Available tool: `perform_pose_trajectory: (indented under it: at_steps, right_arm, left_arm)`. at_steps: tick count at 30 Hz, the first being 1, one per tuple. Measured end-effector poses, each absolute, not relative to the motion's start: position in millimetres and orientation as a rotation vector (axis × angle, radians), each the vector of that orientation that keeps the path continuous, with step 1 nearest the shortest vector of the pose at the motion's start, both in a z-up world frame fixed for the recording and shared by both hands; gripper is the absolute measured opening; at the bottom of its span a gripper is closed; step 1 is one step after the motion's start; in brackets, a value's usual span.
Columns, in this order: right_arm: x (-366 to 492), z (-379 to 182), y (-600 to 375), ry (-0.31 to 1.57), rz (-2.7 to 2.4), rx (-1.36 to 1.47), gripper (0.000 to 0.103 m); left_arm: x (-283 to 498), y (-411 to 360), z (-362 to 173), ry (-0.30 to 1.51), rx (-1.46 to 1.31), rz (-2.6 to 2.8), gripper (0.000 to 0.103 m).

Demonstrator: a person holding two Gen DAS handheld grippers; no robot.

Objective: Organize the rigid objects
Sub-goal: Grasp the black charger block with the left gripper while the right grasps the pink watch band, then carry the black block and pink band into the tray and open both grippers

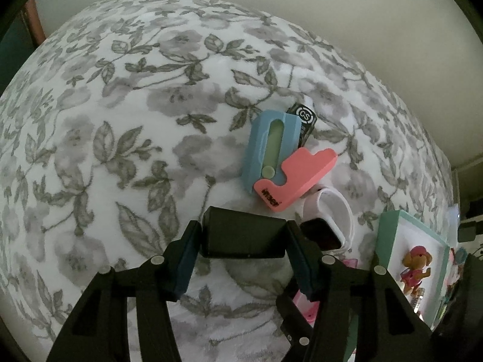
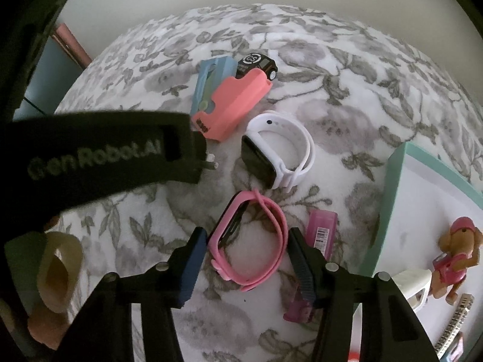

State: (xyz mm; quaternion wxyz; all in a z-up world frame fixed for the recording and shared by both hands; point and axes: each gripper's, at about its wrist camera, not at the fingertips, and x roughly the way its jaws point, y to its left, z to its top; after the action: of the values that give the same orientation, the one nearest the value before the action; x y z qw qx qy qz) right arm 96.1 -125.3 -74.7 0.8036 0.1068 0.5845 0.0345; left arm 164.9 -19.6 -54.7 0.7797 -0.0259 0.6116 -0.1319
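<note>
The left gripper (image 1: 243, 238) is clenched on a black box (image 1: 243, 232), both pads pressed to its sides, just above the floral bedcover (image 1: 120, 120). The right gripper (image 2: 247, 259) straddles a pink watch (image 2: 250, 241) lying on the cover; the left pad sits at the watch case, the right pad stands clear of the strap, so the jaws are not yet gripping it.

Just far of the pink watch lies a white watch (image 2: 277, 150) with a dark face. Farther and to the left, a pink eraser (image 2: 235, 102) overlaps a blue holder (image 2: 208, 81), and a black toy car (image 2: 258, 63) sits against their far edge. A pink barcoded packet (image 2: 321, 232) lies just right of the right gripper, partly behind its finger. At the right stands a teal-rimmed tray (image 2: 392, 181) holding a dog figure (image 2: 455, 256).

Both grippers point steeply down. The left gripper's body crosses the left of the right wrist view, hiding the cover behind it. Items at the tray's near corner are cut off and unclear. A blurred tan ring at lower left cannot be identified.
</note>
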Motion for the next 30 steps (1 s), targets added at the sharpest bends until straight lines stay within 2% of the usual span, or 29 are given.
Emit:
perform_pose_trajectory:
  at_steps: [7, 18, 30]
  right_arm:
    - [95, -59, -136, 1.232, 0.070, 0.267, 0.057]
    - [79, 11, -184, 1.099, -0.038, 0.308, 0.057]
    - [35, 64, -271, 1.012, -0.274, 0.358, 0.057]
  left_arm:
    - [162, -12, -28, 1.272, -0.077, -0.285, 0.058]
    - [149, -18, 45, 1.113, -0.076, -0.306, 0.058]
    - [111, -69, 88, 1.030, -0.013, -0.410, 0.058]
